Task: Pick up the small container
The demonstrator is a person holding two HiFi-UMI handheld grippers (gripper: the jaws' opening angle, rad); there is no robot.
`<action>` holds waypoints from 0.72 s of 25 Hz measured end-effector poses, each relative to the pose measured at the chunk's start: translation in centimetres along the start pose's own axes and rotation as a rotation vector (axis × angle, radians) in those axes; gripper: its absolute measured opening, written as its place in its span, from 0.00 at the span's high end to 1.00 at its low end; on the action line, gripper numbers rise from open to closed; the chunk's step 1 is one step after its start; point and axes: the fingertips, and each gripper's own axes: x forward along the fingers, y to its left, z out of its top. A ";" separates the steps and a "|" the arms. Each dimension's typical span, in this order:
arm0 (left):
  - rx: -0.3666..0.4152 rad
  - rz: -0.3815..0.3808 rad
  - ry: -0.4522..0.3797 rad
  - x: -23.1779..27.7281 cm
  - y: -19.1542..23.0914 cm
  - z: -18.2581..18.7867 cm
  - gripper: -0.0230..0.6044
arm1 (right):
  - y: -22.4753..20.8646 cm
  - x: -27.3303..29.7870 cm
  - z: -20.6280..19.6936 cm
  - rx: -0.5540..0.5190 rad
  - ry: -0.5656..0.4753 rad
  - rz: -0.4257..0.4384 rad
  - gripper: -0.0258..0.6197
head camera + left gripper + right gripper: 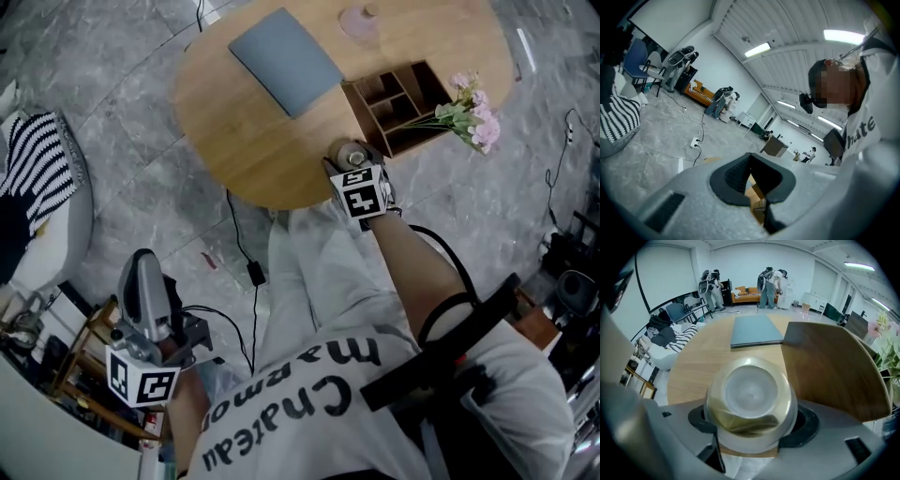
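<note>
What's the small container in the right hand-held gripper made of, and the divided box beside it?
Small container: looks like metal, with a satin silver finish and a brassy reflection on its rounded side; plated plastic can't be ruled out. Divided box: wood or wood-look board, going by its flat, matte brown panels.

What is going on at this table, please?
A person works with two handheld grippers. The right gripper is closed on the small container at the near edge of the wooden table, beside the wooden organizer. The left gripper hangs shut and empty at the person's side, away from the table.
</note>
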 end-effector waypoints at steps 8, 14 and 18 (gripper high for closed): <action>0.032 0.116 0.028 1.5 -2.8 0.4 0.94 | 0.0 -0.3 0.7 0.036 0.070 0.083 0.47; 0.080 0.136 -0.022 1.7 -5.5 2.6 0.94 | 0.5 -1.2 0.3 0.007 0.102 0.145 0.47; 0.095 0.147 -0.035 1.2 -6.9 3.1 0.94 | 0.9 -2.5 0.9 -0.016 0.090 0.180 0.47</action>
